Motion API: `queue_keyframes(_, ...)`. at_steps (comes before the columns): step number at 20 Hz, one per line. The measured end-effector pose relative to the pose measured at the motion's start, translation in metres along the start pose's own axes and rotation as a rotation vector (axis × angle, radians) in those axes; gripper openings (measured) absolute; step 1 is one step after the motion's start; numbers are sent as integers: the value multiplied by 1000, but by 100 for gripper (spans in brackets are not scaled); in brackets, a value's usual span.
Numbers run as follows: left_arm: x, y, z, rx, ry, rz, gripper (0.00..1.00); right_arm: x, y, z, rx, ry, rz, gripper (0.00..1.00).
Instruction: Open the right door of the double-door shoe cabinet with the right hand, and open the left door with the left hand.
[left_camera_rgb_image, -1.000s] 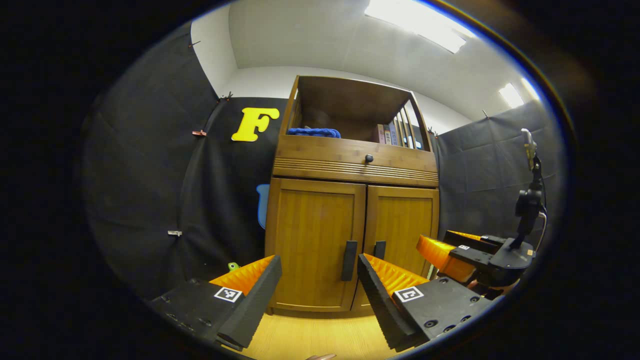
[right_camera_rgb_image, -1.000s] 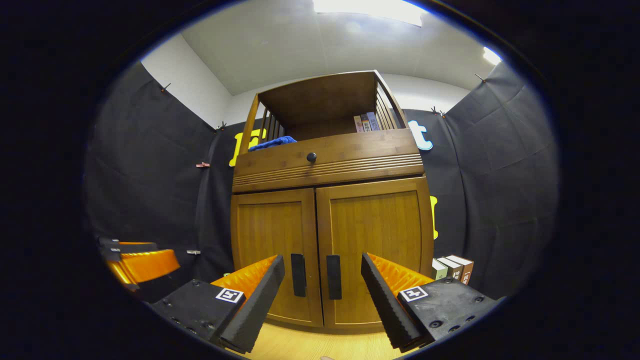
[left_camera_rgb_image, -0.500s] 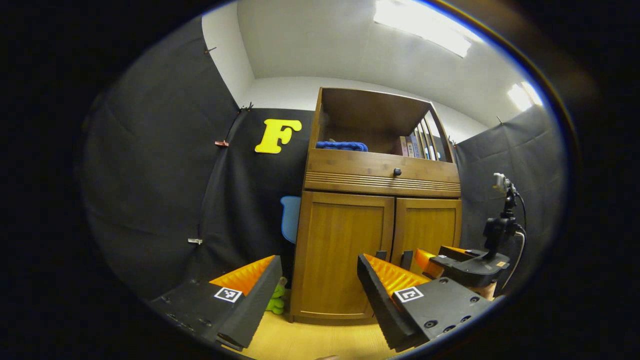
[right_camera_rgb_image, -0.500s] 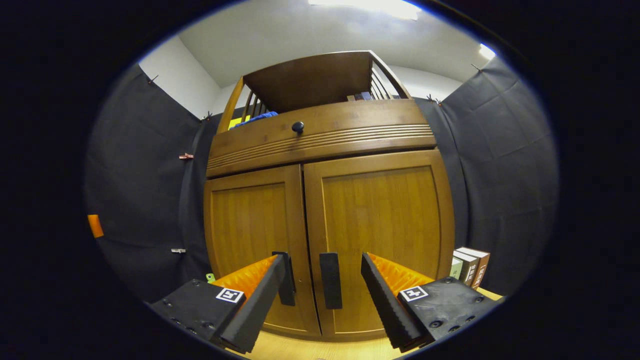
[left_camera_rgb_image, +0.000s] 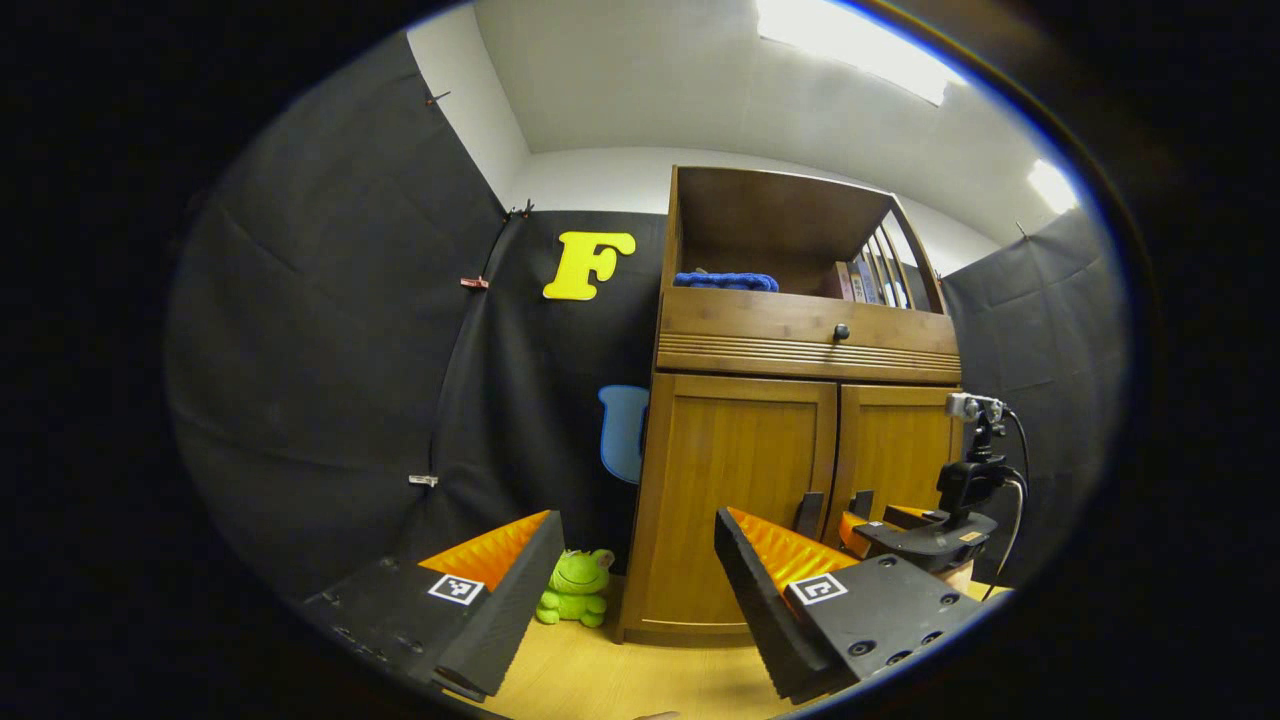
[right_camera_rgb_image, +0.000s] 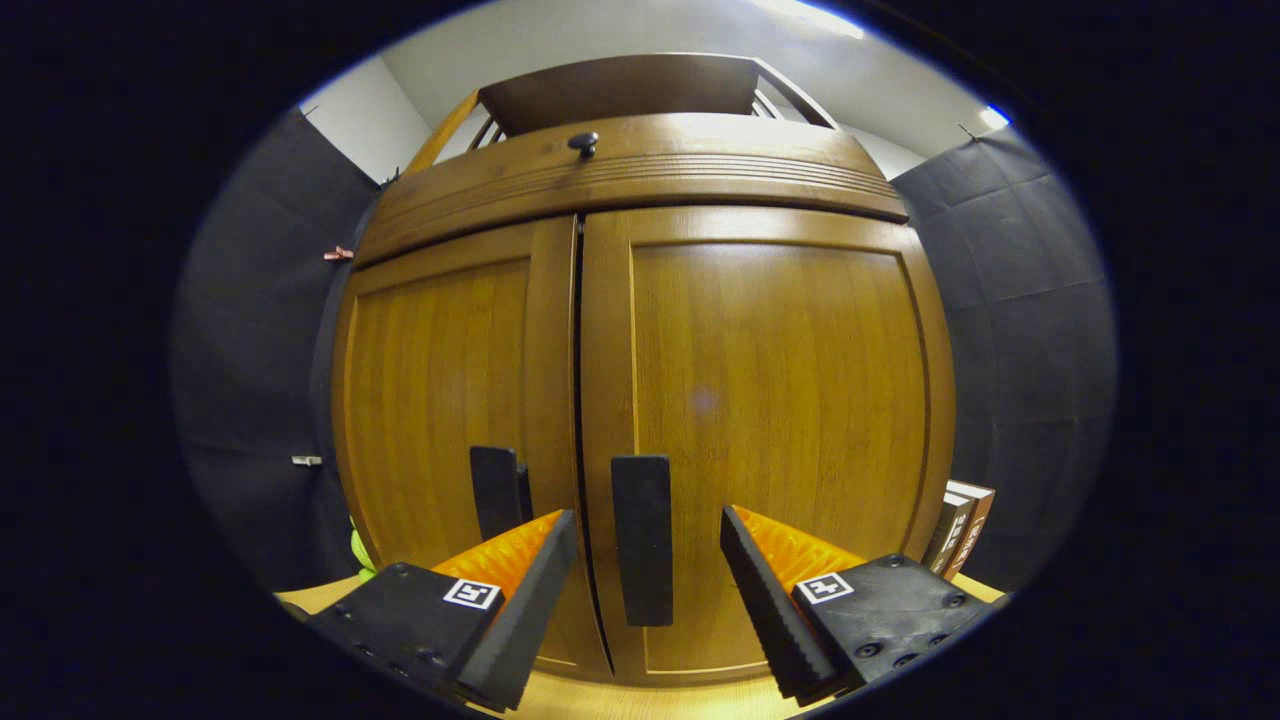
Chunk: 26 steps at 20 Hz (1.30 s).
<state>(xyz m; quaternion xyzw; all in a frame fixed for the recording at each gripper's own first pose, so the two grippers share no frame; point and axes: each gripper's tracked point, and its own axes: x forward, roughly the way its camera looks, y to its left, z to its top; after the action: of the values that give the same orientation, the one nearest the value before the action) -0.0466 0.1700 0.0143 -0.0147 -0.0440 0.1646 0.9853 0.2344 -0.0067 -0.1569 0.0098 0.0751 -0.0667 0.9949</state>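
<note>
The step in hand looks to be the right gripper (right_camera_rgb_image: 645, 560) closing in on the right door's handle (right_camera_rgb_image: 642, 540), and doing it well means running straight ahead until the upright bar sits deep between the fingers, then closing on its two side faces and pulling along the door's swing, not straight back. In the right gripper view the gripper is level, pointed square at the shoe cabinet (right_camera_rgb_image: 780, 400), its jaws wide and empty, the handle centred just ahead of the gap and not touched. The left door's handle (right_camera_rgb_image: 495, 490) stands just beyond its left finger. The left gripper (left_camera_rgb_image: 635, 575) is held back, well apart from the cabinet, jaws wide and empty, aimed at the left door (left_camera_rgb_image: 735, 500); a green frog toy (left_camera_rgb_image: 577, 587) sits ahead between its fingers.
</note>
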Motion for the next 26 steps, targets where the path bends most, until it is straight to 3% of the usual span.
queue_keyframes(2,3,0,-5,-4,14,-8,95,8,0,-10,-2,20,-11,89)
queue_keyframes(3,4,0,-7,0,21,-11,95,15,-4,-15,1,26,-16,84)
queue_keyframes(9,9,4,-16,21,51,3,95,26,0,-20,-14,38,-29,37)
queue_keyframes(10,7,3,-18,23,56,0,95,29,-1,-22,-9,46,-26,24)
queue_keyframes(11,6,2,-17,26,57,1,95,21,-1,-19,-10,54,-23,28)
queue_keyframes(12,5,2,-17,28,57,1,95,24,-1,-23,-12,66,-18,18)
queue_keyframes(15,-3,-3,-15,25,57,-11,95,11,0,-20,-33,68,3,18)
queue_keyframes(16,-7,-3,-16,23,59,-15,95,6,1,-21,-29,73,11,13)
queue_keyframes(19,-15,-6,-12,24,61,-22,95,-7,-1,-18,-19,69,30,23)
queue_keyframes(20,-17,-7,-11,24,60,-25,95,-10,-2,-17,-19,68,33,13)
queue_keyframes(21,-20,-10,-9,21,61,-31,95,-15,-3,-17,-17,71,38,18)
queue_keyframes(26,-29,-24,-7,7,63,-58,95,-38,-9,-14,-21,80,54,18)
